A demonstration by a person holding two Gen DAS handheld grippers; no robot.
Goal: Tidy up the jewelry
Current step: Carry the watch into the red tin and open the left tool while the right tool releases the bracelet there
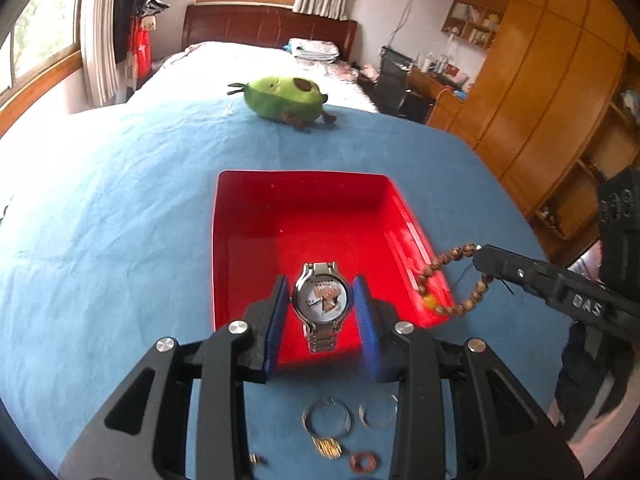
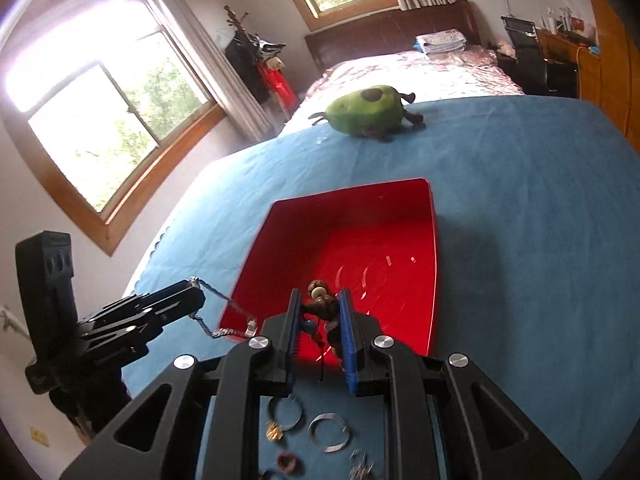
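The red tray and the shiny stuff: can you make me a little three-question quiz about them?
1. True or false: the left gripper holds a watch above the red tray.
2. What does the right gripper hold: A a bead bracelet, B a spoon, C a key?
3. Fill in: the silver bangles lie on the blue ____, outside the tray.

Key: 1 true; 2 A; 3 cloth.
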